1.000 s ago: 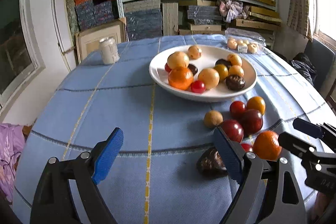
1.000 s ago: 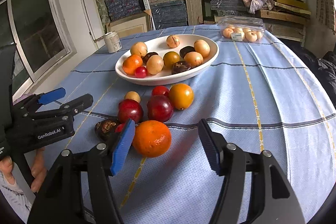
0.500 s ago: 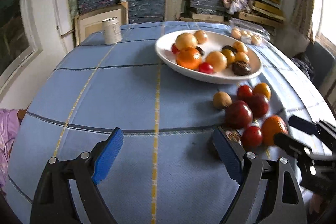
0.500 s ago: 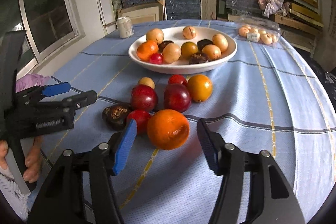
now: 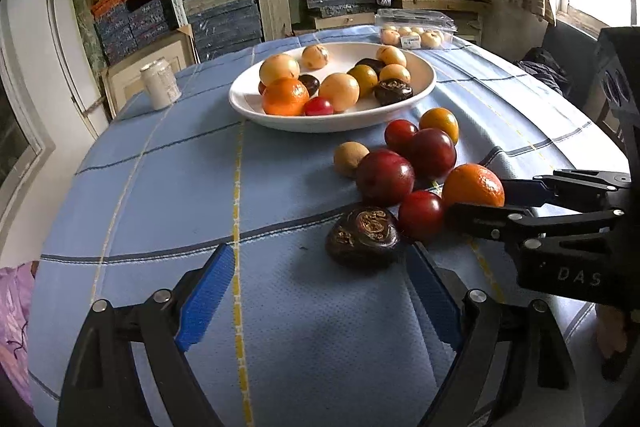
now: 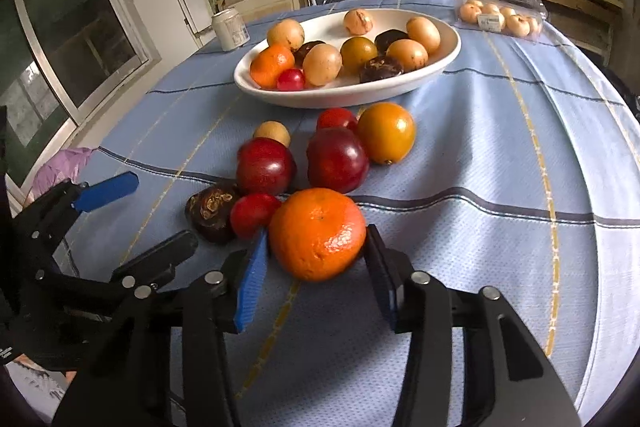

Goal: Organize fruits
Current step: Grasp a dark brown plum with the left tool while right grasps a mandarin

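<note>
Fruit lies loose on the blue-clothed bench [image 6: 500,155], near a white bowl [image 6: 448,61] of more. Right gripper [image 6: 316,263] is closing around the nearest orange [image 6: 318,233]; left gripper [image 5: 316,291] stands wide apart beside a dark brown fruit [image 5: 363,238].

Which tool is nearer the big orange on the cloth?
Right. The right tool straddles the orange, jaws closing on it. The left tool is open, off to its side, near the dark wrinkled fruit.
</note>
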